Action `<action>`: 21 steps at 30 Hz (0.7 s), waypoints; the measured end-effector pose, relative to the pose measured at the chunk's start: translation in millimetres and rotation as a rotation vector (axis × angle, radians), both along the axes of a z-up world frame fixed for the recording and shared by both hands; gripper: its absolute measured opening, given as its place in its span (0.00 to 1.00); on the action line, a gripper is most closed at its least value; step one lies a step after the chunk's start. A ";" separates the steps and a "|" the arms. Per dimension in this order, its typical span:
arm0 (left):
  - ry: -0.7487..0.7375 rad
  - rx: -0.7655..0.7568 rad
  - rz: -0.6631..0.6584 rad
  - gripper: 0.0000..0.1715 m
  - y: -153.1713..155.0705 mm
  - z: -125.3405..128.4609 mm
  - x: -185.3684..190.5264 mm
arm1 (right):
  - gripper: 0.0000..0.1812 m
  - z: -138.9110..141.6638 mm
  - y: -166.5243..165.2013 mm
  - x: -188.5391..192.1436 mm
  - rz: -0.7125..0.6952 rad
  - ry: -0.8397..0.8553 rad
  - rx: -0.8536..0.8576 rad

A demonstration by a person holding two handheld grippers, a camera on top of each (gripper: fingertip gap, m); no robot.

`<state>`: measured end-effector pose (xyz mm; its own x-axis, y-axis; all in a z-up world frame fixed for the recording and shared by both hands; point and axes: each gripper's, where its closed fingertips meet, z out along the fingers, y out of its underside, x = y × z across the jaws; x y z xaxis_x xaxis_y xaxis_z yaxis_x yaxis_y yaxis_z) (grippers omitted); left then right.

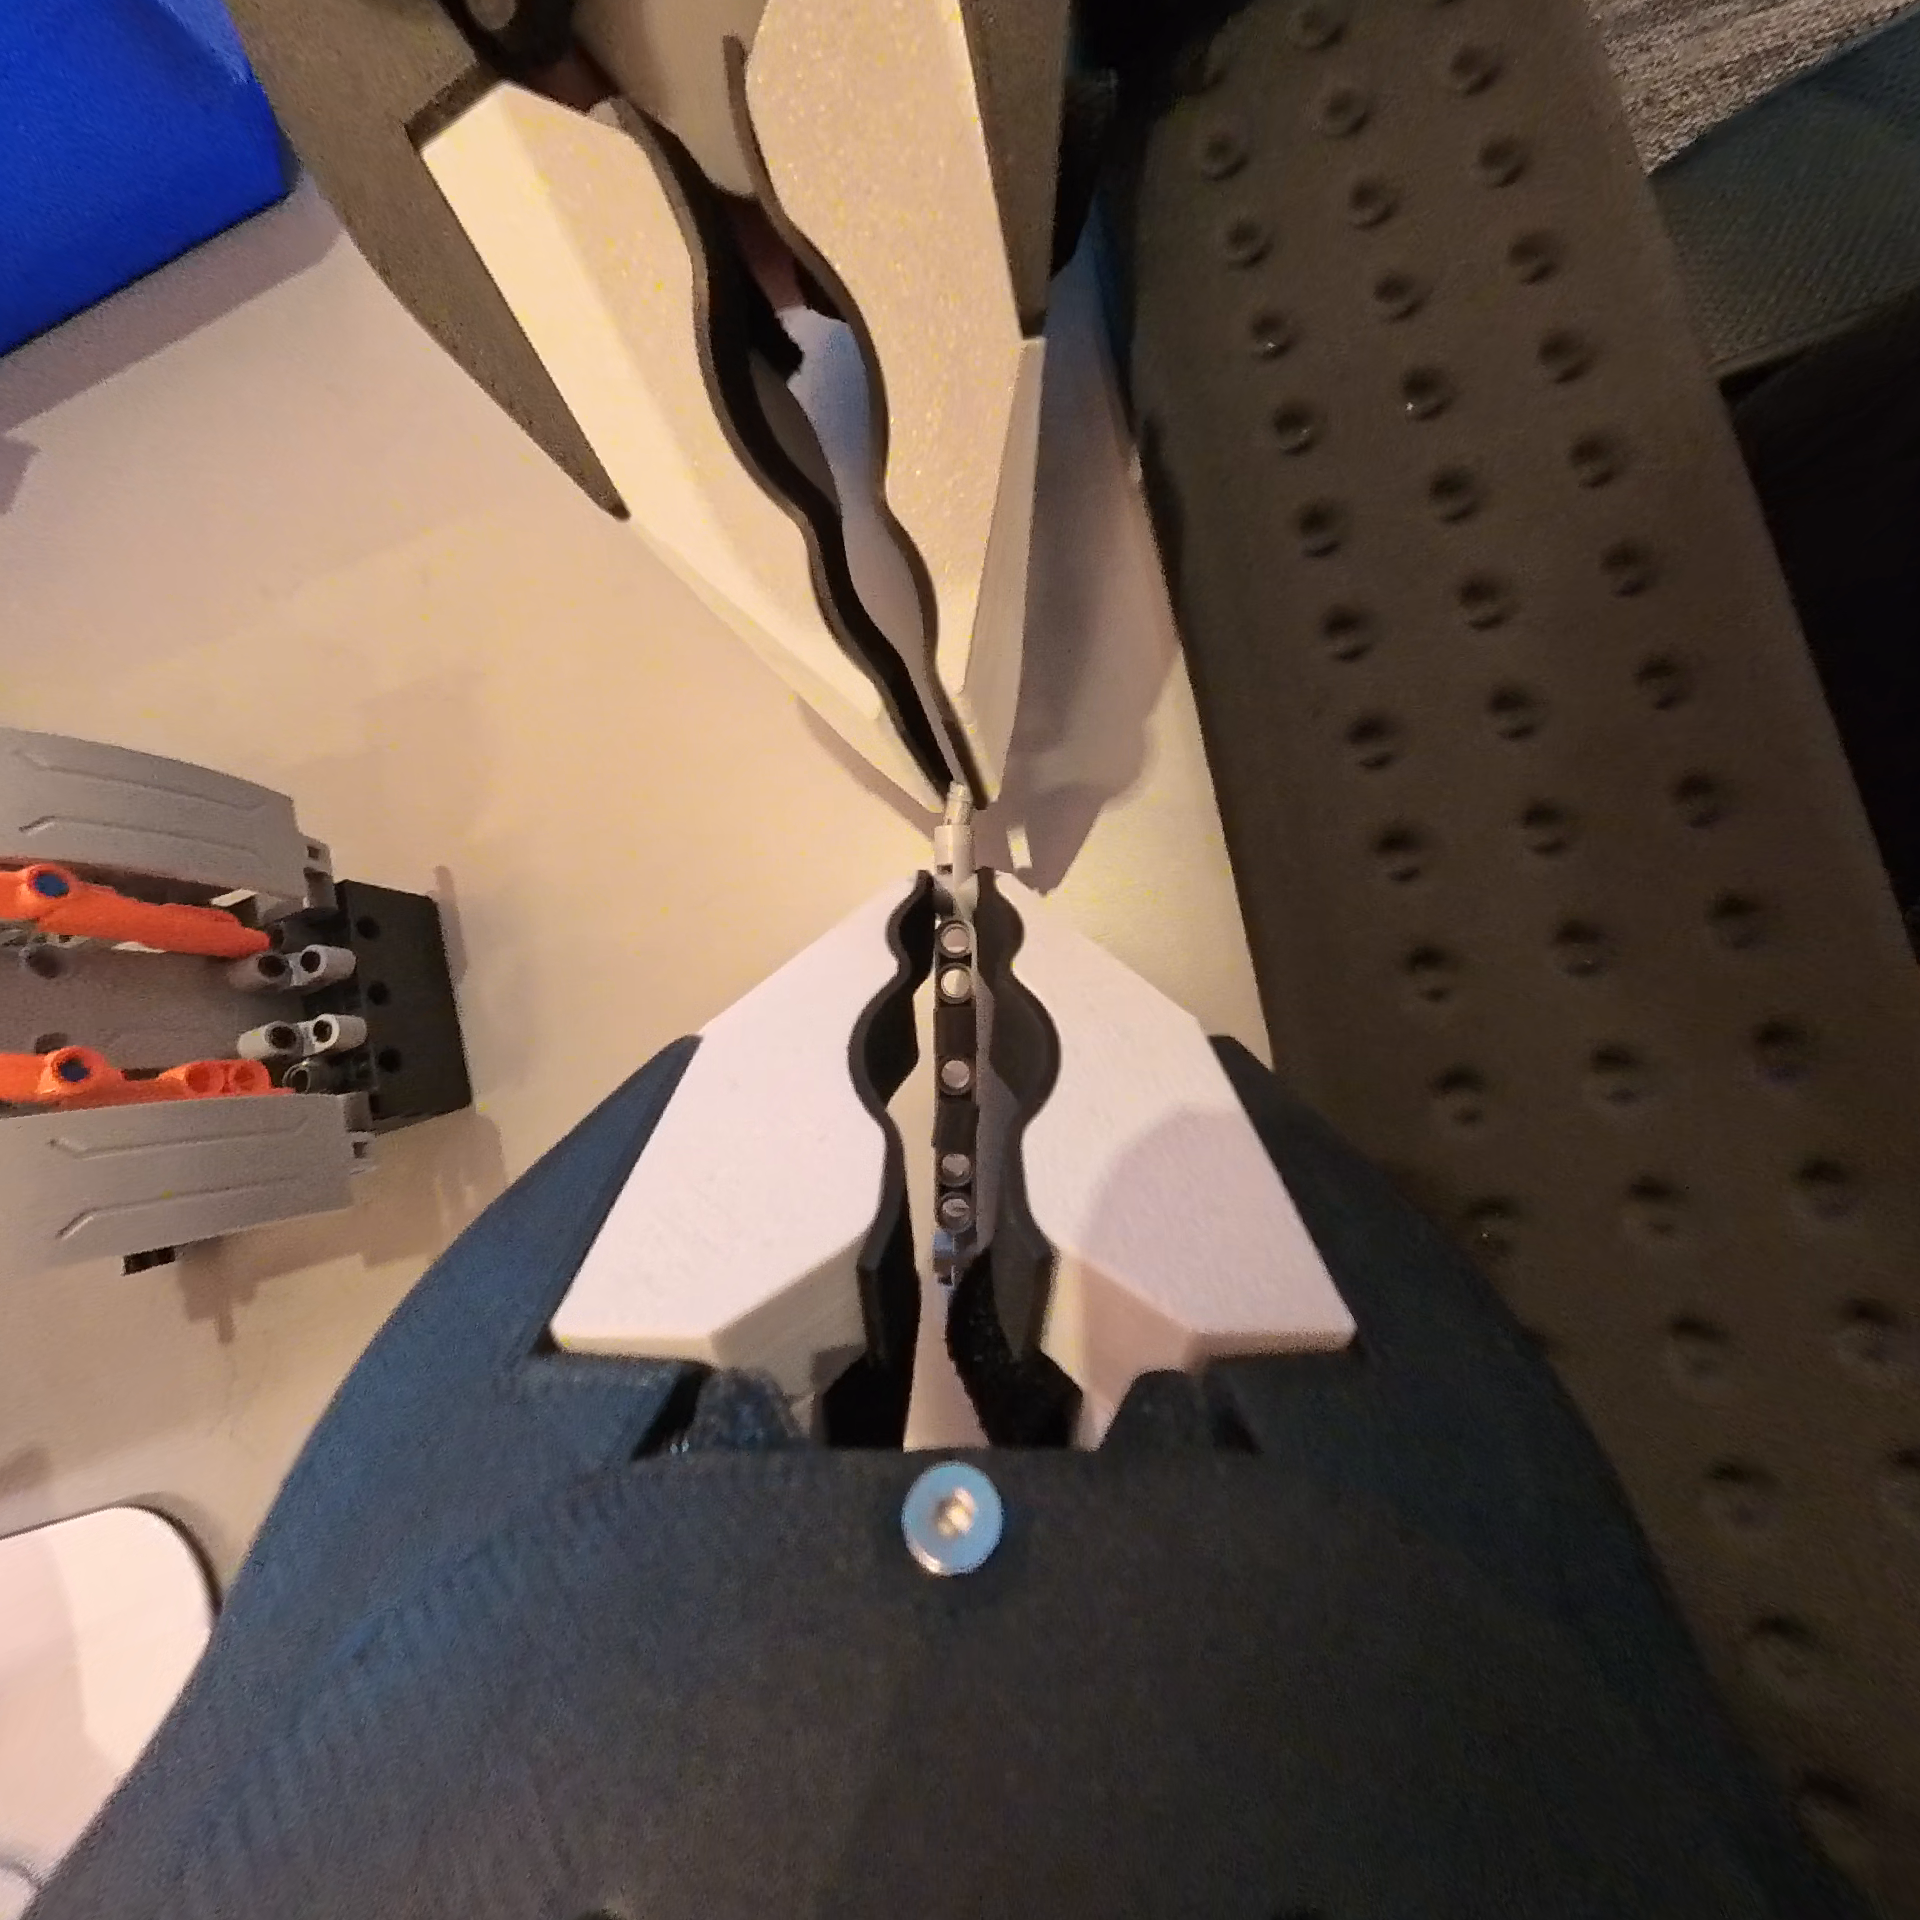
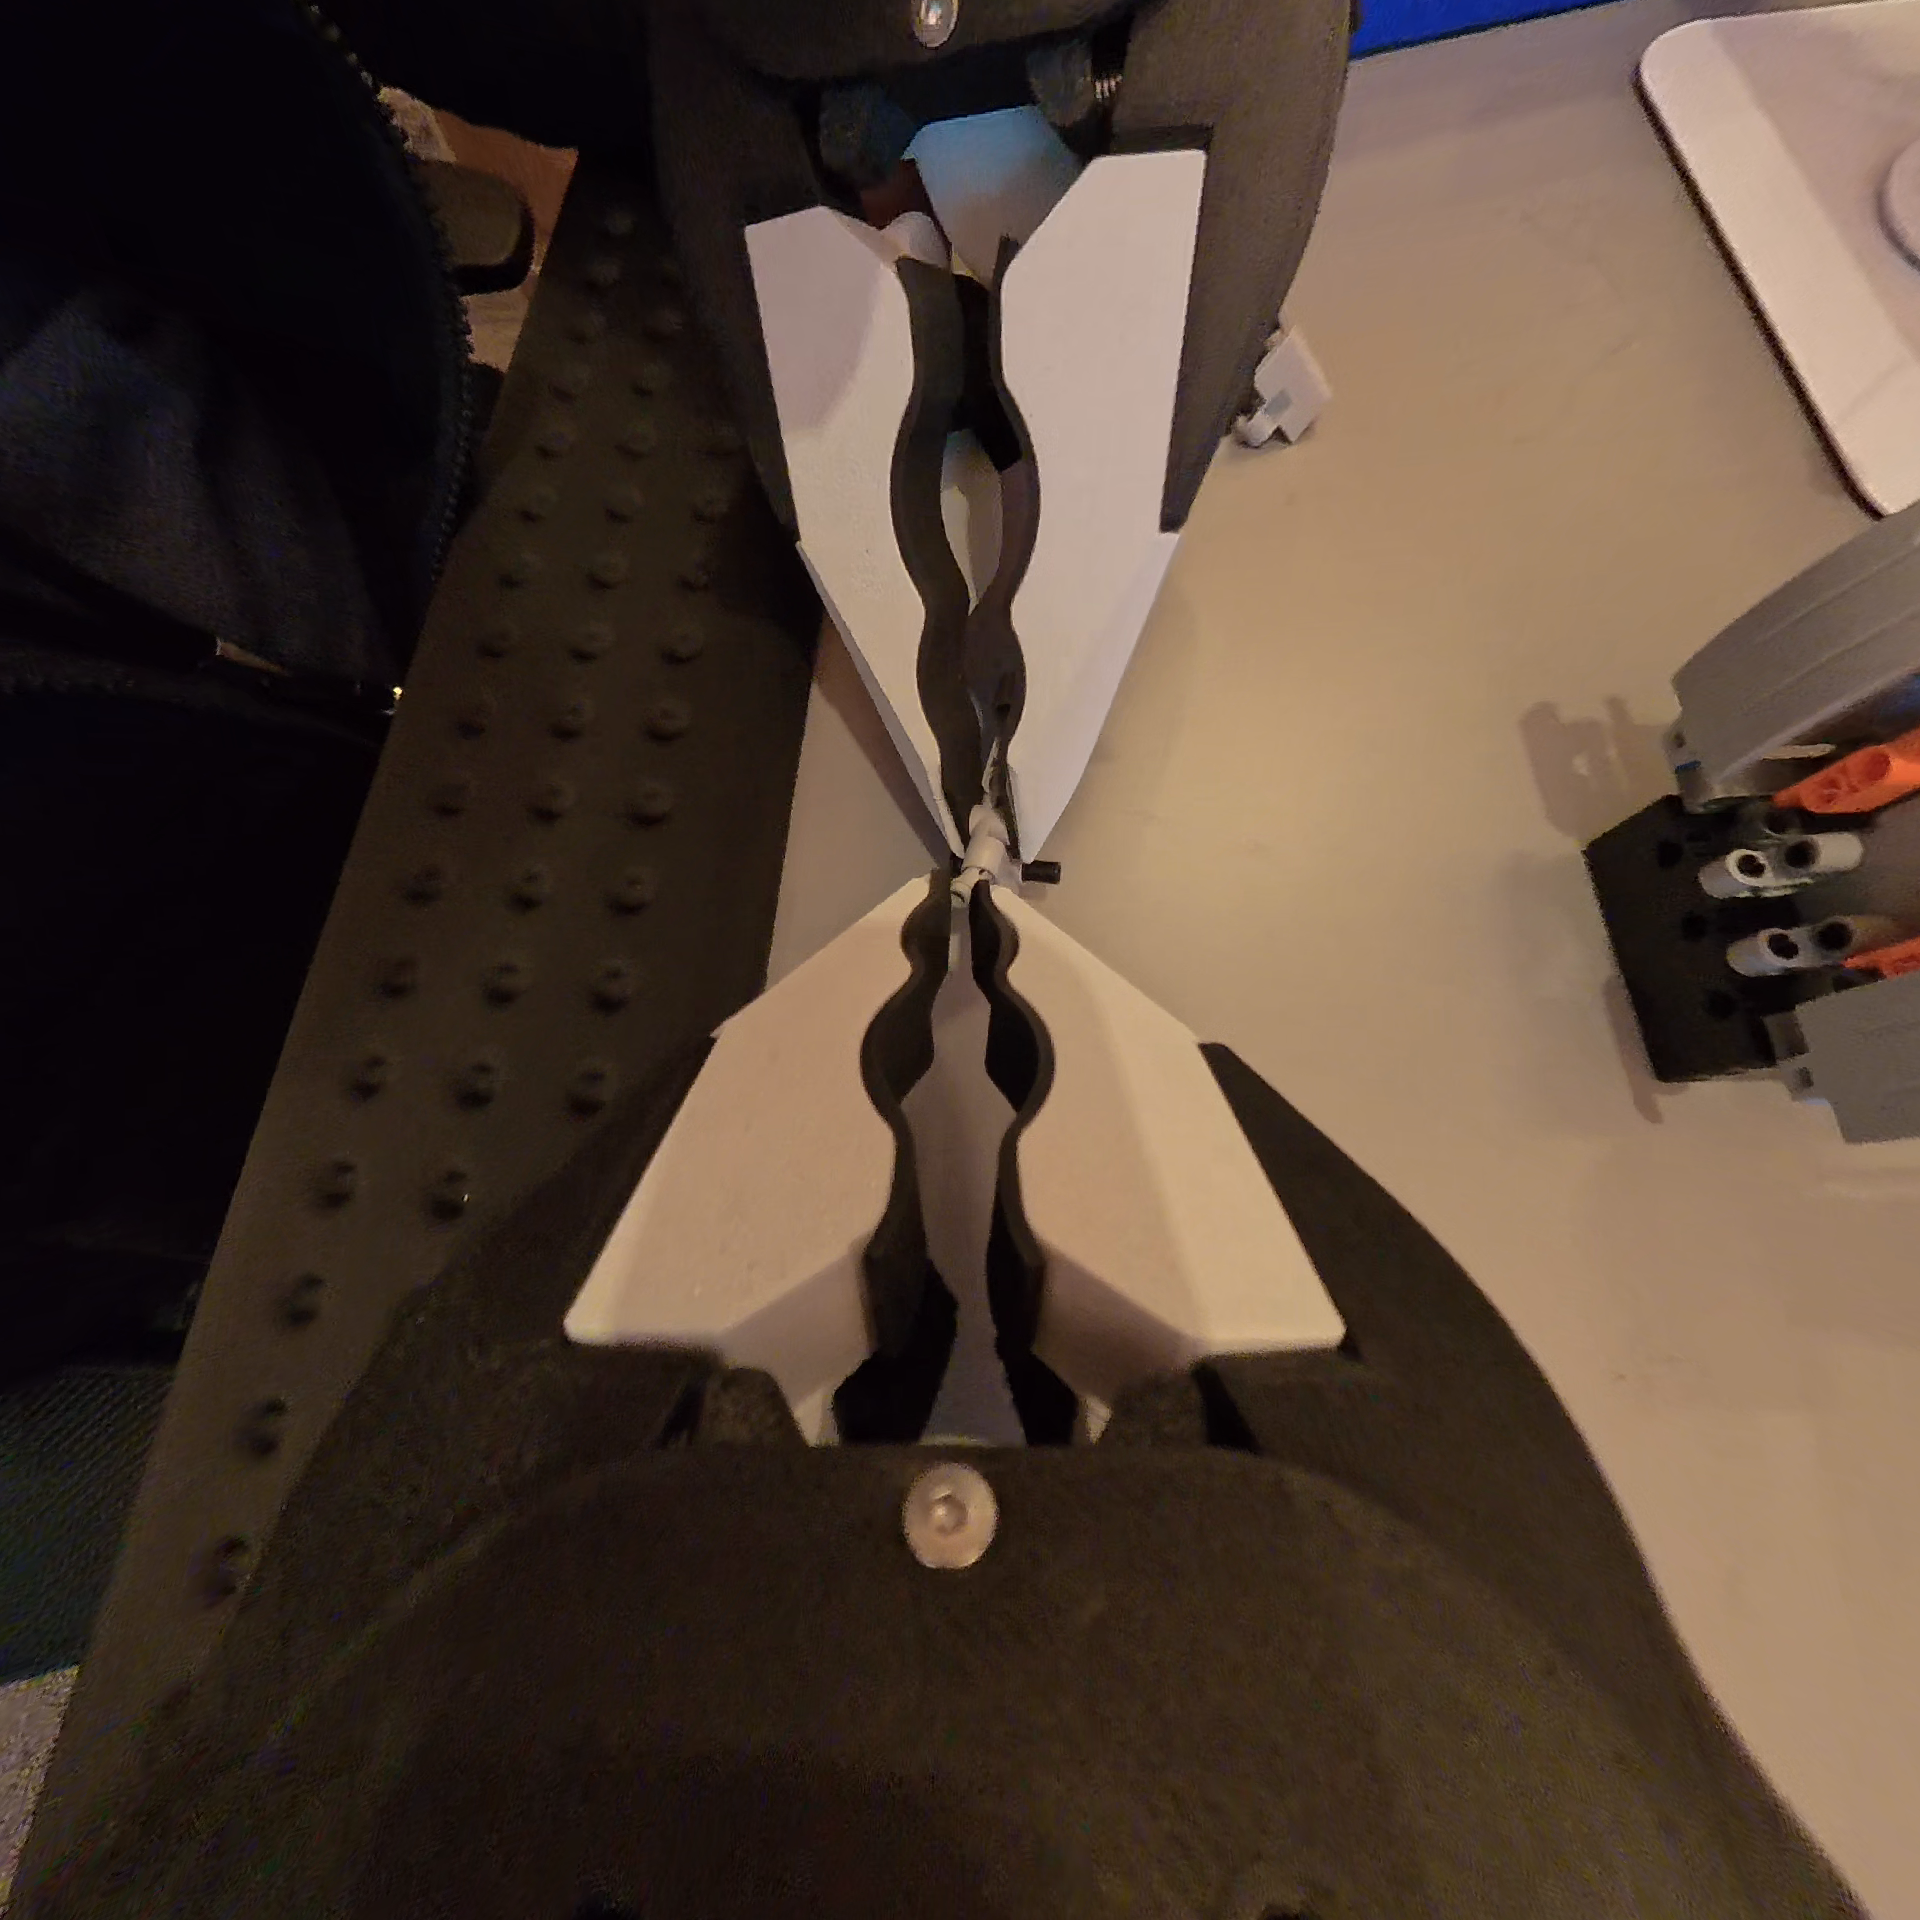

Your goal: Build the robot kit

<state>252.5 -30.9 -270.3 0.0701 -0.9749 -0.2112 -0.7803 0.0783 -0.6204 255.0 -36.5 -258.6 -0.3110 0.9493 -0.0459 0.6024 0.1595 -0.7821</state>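
Meeting tip to tip over the pale table (image 1: 343, 582), the 2 grippers face each other along one line. The left gripper (image 1: 951, 894) has its jaws closed on a dark beam (image 1: 956, 1070) with a row of holes, held lengthwise between the pads; the beam's far end carries a small grey pin (image 1: 954, 836) that sticks out past the fingertips. The right gripper (image 2: 961, 896) has its jaws drawn almost together, and its tips pinch the other end of that same pin — so both tools have hold of one short joint between them. In the right wrist view a tiny black stub (image 2: 1042, 871) juts sideways from the pin.

How deep the pin sits in the beam is hidden by the pads, so whether it is fully seated or only started cannot be told. Judging from the pose, the 2 small parts are at the point of joining or parting.

Off to the side, well apart from both grippers, a grey, black and orange brick model (image 1: 208, 997) rests on the table. A black studded strip (image 1: 1507, 727) runs along the table's edge, and a white tray (image 2: 1808, 208) lies in a far corner.
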 end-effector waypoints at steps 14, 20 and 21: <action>-0.116 -0.151 -0.033 0.03 -9.9 7.1 6.6 | 0.00 8.3 -8.1 4.4 0.088 0.051 -0.031; -0.131 -0.193 -0.047 0.02 -14.9 6.1 9.5 | 0.00 7.6 -12.5 6.9 0.120 0.055 -0.074; -0.138 -0.194 -0.043 0.02 -14.6 6.4 10.0 | 0.00 7.8 -12.2 7.3 0.121 0.057 -0.081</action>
<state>262.6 -45.4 -263.9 0.0429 -0.9990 -0.0106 -0.6858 -0.0217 -0.7275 262.3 -48.7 -250.8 -0.4274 0.8985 -0.1004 0.5371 0.1630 -0.8276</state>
